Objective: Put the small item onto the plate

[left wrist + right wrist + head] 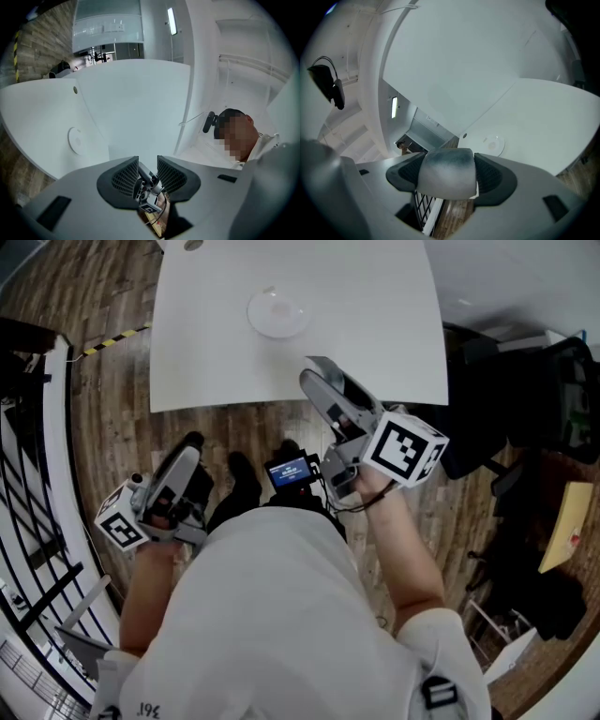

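A grey-white block, the small item, fills the gap between the jaws of my right gripper, which is shut on it. In the head view that right gripper hangs over the near edge of the white table. The white plate lies further in on the table, a little left of the gripper; it also shows as the plate and the plate. My left gripper is low at the left over the wooden floor. The left gripper is open and holds nothing.
A small round dark thing lies at the table's far edge. A black railing runs along the left, and black chairs and a yellow folder stand at the right. A person appears in the left gripper view.
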The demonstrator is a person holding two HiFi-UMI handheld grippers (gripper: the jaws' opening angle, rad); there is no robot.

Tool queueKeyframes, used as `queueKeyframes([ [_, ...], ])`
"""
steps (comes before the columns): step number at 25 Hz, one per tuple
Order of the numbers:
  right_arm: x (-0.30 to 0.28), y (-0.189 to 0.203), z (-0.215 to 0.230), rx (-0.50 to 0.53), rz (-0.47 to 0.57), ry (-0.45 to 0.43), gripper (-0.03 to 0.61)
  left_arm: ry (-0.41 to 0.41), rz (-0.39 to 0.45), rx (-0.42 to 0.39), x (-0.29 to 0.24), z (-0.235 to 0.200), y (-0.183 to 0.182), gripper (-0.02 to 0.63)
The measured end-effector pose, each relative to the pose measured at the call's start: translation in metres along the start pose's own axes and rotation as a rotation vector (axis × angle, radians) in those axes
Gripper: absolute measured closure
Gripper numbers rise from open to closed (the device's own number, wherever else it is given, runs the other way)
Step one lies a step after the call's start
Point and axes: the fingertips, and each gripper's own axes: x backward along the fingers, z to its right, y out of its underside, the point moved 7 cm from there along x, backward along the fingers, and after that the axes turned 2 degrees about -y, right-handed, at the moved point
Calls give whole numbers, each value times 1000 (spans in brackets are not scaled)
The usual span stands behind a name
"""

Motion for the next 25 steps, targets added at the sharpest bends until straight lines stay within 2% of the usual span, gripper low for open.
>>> queueKeyframes([
  [11,-31,5,14,98,-65,104,258,-20,-75,-52,-4,-17,-16,505],
  [18,-56,5,33,206,-154,173,258,-65,-103,-119,-6,-26,-20,503],
  [25,-96,-5,65,325,-263,242,258,-89,-111,-147,-15,-40,-21,502],
])
